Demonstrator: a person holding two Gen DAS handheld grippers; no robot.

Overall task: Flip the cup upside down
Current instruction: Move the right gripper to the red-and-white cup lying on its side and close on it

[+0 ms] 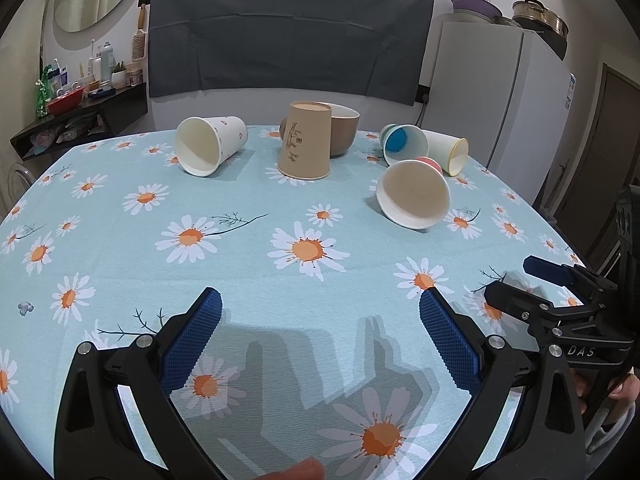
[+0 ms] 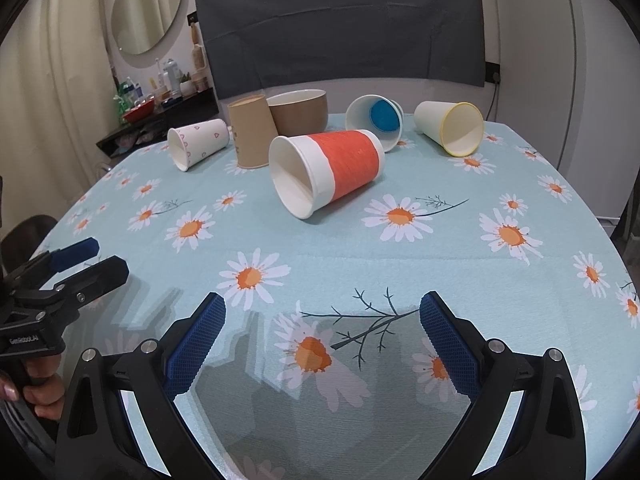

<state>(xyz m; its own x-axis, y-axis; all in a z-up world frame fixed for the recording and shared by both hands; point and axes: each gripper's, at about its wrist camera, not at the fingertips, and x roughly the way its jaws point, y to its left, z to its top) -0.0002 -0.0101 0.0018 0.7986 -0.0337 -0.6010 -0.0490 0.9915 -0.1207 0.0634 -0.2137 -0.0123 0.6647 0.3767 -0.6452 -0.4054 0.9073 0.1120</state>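
Several paper cups are on the daisy tablecloth (image 1: 240, 256). An orange-banded cup (image 2: 326, 172) lies on its side nearest me; it also shows in the left wrist view (image 1: 414, 194). A heart-print cup (image 1: 210, 144) (image 2: 198, 148), a blue-bottomed cup (image 1: 404, 144) (image 2: 376, 120) and a yellow-rimmed cup (image 1: 450, 152) (image 2: 450, 126) lie on their sides. A brown cup (image 1: 306, 140) (image 2: 252, 132) stands upside down. My left gripper (image 1: 320, 308) and my right gripper (image 2: 322, 312) are open and empty, near the table's front edge.
A brown bowl (image 1: 342, 128) (image 2: 300, 112) stands behind the brown cup. A fridge (image 1: 500, 92) is at the back right, a cluttered shelf (image 1: 80, 108) at the back left. The right gripper shows in the left wrist view (image 1: 516, 284); the left gripper shows in the right wrist view (image 2: 104, 258).
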